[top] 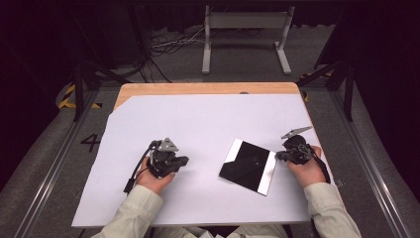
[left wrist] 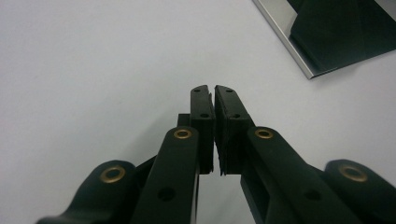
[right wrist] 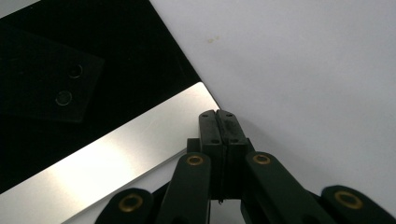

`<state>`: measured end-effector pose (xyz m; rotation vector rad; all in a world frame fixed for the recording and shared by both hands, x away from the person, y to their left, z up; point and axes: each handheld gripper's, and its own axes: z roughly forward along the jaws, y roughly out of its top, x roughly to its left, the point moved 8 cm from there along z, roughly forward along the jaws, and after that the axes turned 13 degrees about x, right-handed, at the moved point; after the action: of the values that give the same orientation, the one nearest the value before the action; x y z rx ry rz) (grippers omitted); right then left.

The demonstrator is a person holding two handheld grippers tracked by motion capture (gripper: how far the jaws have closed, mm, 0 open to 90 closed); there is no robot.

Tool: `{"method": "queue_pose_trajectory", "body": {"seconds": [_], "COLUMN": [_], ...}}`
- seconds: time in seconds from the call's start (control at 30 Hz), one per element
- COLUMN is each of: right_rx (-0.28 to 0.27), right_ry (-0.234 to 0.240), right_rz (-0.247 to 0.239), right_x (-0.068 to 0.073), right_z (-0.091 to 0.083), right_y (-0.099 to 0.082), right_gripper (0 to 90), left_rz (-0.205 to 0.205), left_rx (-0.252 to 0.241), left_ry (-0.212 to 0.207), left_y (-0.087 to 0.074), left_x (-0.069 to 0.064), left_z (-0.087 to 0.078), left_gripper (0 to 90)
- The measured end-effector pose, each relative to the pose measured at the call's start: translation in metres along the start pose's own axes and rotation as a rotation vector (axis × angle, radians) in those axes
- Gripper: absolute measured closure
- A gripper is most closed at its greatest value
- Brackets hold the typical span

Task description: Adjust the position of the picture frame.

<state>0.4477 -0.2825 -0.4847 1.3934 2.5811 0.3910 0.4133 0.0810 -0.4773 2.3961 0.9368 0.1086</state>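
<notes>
Plainly the risk lies with the black-and-silver panel (top: pixel 247 166), flat on the white-covered tabletop (top: pixel 198 124): it could skid or flip if its silver edge is nudged carelessly. The right gripper (right wrist: pixel 218 116) sits low at that edge, fingers shut on nothing. The left gripper (left wrist: pixel 214 93) rests well apart, fingers barely parted, empty.

Right tongs (right wrist: pixel 218 113) pressed together, tips at the silver edge strip of the black mirror panel (right wrist: pixel 70 93); panel lies flat on white tabletop (right wrist: pixel 303 60).
</notes>
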Motion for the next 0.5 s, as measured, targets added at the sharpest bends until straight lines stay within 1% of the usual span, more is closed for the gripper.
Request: {"method": "queue_pose_trajectory", "body": {"seconds": [0.07,0.13,0.2,0.27,0.33,0.37,0.4,0.5], "right_rx": [-0.007,-0.025,-0.035,-0.056,-0.073,-0.084,-0.092,-0.115], "right_ry": [-0.005,-0.001,-0.003,0.006,0.034,0.057,0.073,0.138], "right_rz": [0.001,-0.010,-0.030,-0.060,-0.076,-0.092,-0.102,-0.134], "right_x": [0.000,0.003,0.010,0.018,0.026,0.033,0.037,0.051], "right_z": [0.001,0.004,0.007,0.011,0.015,0.017,0.019,0.025], "right_y": [0.005,0.011,0.019,0.029,0.038,0.044,0.047,0.056], "right_gripper": [90.0,90.0,90.0,90.0,90.0,90.0,90.0,90.0], "left_rz": [-0.016,-0.026,-0.034,-0.037,-0.049,-0.046,-0.053,-0.055], "left_rx": [0.000,-0.004,-0.006,-0.006,-0.009,-0.006,-0.007,-0.005], "left_ry": [-0.001,0.005,0.010,0.014,0.020,0.021,0.017,0.018], "left_y": [-0.004,-0.008,-0.011,-0.013,-0.016,-0.017,-0.018,-0.018], "left_x": [0.002,0.003,0.003,0.004,0.005,0.006,0.006,0.007], "left_z": [-0.001,-0.003,-0.005,-0.006,-0.007,-0.007,-0.007,-0.007], "left_gripper": [86.2,86.1,86.0,85.9,85.8,85.8,85.8,85.7]}}
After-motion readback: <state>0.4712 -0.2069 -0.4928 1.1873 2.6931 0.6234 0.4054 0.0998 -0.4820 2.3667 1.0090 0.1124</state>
